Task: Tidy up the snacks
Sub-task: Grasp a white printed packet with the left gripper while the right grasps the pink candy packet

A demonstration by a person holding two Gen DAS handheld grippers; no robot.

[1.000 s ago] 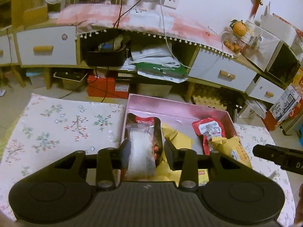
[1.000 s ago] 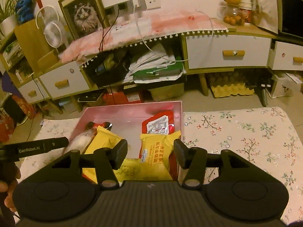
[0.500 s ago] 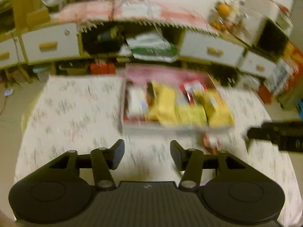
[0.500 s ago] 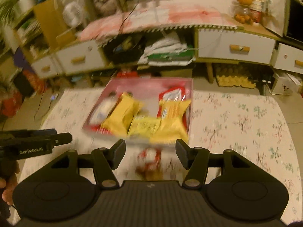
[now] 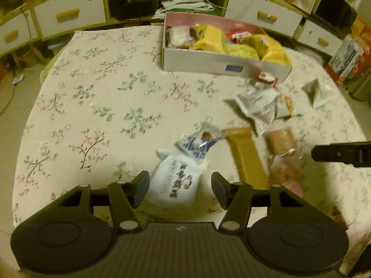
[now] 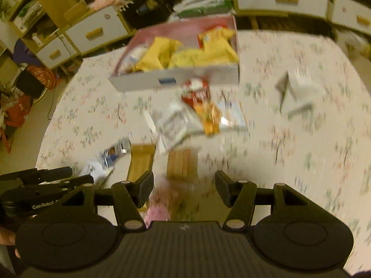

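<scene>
Now pink box (image 5: 222, 66) holds yellow snack packs (image 5: 209, 38); left gripper (image 5: 178, 186) opening, right gripper (image 6: 184, 188) open, both empty.

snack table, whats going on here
A person holding a gripper in each hand is sorting snacks into a box at the far side of a floral-cloth table. The box already holds several yellow packets. The left gripper hangs over a white pouch, jaws opening, not pressing on it. The right gripper hangs open over a blurred pink packet. More packets lie loose between the grippers and the box.
</scene>
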